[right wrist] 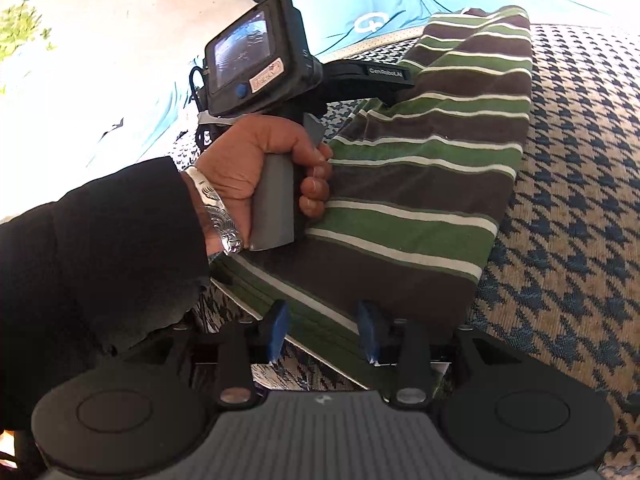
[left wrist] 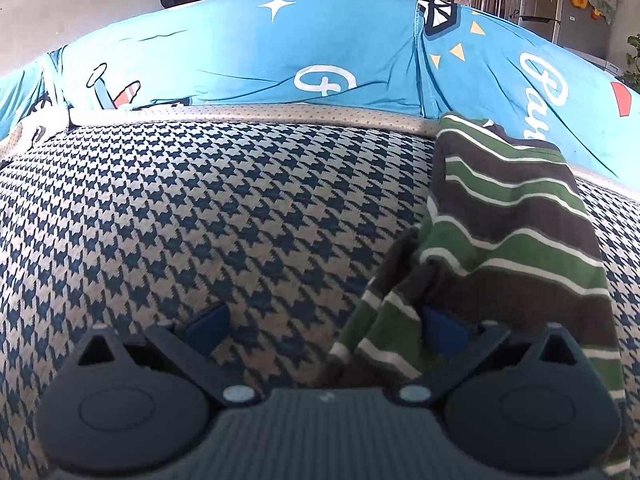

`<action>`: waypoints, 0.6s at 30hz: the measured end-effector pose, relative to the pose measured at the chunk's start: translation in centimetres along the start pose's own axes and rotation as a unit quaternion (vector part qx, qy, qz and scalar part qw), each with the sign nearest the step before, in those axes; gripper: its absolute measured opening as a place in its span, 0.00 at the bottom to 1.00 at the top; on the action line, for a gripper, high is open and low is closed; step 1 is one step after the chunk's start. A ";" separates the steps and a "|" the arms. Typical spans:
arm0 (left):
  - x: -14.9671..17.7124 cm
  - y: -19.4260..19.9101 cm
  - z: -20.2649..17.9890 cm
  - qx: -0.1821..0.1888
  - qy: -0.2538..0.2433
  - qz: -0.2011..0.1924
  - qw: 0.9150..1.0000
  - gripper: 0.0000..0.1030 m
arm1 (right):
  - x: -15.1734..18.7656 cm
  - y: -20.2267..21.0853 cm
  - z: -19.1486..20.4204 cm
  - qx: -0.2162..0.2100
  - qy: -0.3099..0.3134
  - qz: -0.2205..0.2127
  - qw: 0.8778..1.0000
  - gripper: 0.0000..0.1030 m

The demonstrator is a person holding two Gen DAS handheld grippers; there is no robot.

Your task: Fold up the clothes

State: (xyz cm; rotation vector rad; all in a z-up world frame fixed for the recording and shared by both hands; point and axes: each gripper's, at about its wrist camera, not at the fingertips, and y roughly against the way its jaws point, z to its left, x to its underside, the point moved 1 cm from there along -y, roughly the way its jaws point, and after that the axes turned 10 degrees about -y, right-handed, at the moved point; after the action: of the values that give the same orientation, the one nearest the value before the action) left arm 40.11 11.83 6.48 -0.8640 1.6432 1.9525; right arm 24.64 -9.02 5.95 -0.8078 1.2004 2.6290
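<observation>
Right gripper (right wrist: 323,334) sat part-open, shirt hem between pads, no clamp. Left gripper (left wrist: 326,326) was spread wide, one pad under a fold. Striped shirt (right wrist: 432,184) lay folded on houndstooth cushion (left wrist: 200,208), blue cover (left wrist: 248,52) behind.

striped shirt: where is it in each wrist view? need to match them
Left wrist: striped shirt fills the right side, a bunched edge draped over the right finger.
Right wrist: striped shirt runs centre to upper right, near hem between the fingers.
Shared landmark: houndstooth cover underneath.
</observation>
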 end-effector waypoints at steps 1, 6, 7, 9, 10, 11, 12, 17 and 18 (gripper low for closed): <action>0.0 0.0 0.0 0.000 -0.001 -0.001 1.000 1.00 | -0.2 0.0 0.1 0.000 0.002 0.002 1.000 0.38; 0.1 0.1 -0.1 -0.001 -0.002 -0.004 1.000 1.00 | -1.6 1.0 0.1 0.001 0.011 0.001 1.000 0.39; 0.2 0.1 -0.1 -0.001 -0.002 -0.004 1.000 1.00 | -2.1 1.2 0.0 0.001 0.015 0.000 1.000 0.39; 0.2 0.1 0.0 0.000 -0.002 -0.005 1.000 1.00 | -3.1 1.6 -0.2 0.003 0.025 -0.003 1.000 0.39; 0.2 0.1 0.0 0.000 -0.002 -0.006 1.000 1.00 | -3.7 1.8 -0.3 0.005 0.030 -0.005 1.000 0.39; 0.2 0.1 -0.1 -0.001 -0.002 -0.007 1.000 1.00 | -4.3 1.9 -0.5 0.007 0.034 -0.007 0.999 0.39; 0.2 0.1 -0.1 -0.001 -0.002 -0.007 1.000 1.00 | -4.9 1.9 -0.7 0.009 0.036 -0.011 0.999 0.39; 0.3 0.1 -0.1 -0.002 -0.001 -0.010 1.000 1.00 | -8.3 1.8 -1.8 0.024 0.047 -0.032 0.998 0.39; 0.3 0.1 -0.1 -0.003 -0.002 -0.010 1.000 1.00 | -9.1 1.7 -2.0 0.026 0.050 -0.037 0.998 0.39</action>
State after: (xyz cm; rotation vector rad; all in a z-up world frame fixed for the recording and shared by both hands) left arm 39.83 11.65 6.36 -0.8761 1.6211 1.9447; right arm 32.59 -10.82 10.81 -0.9656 1.2344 2.5144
